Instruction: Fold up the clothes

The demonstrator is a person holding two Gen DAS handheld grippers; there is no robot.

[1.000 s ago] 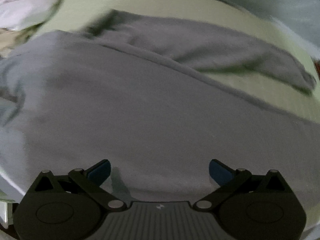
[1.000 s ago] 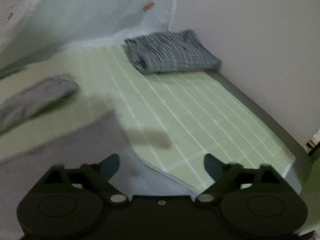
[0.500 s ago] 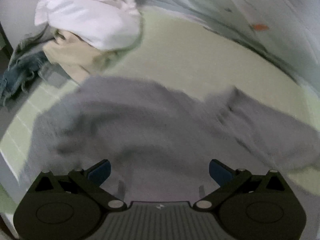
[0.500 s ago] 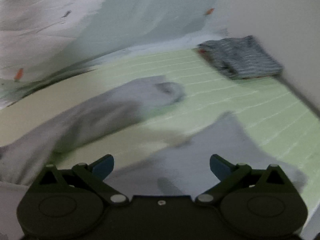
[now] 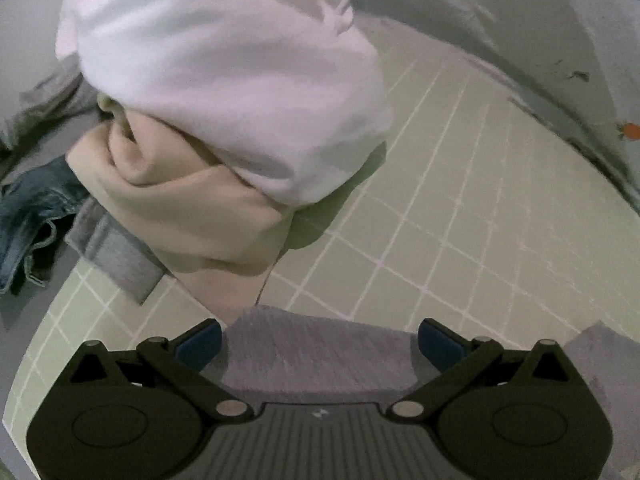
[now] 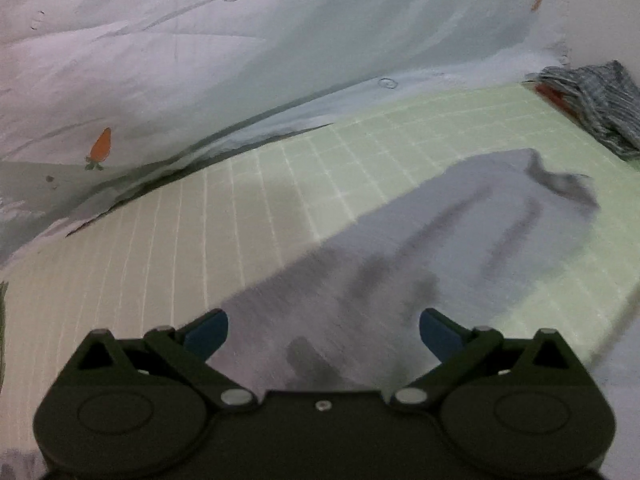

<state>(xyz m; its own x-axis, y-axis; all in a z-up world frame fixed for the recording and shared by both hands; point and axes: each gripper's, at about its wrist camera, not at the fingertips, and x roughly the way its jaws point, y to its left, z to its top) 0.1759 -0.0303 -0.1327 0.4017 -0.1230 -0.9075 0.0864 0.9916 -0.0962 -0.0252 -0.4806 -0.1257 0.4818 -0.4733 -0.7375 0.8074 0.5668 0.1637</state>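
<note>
Lying flat on green grid mat, grey garment reached toward folded striped piece. Left tongs and right tongs hovered over garment, spread, pinching nothing. Unfolded pile waited beyond garment's near edge, likely next stock.

**Green grid mat and its load**

A pale green mat ruled with white squares carries everything. A grey garment lies spread across it — blurred in the right view. At the far right corner sits a folded striped cloth. On the left side rests a heap — white garment atop beige garment, with a grey piece and denim beside.
</note>
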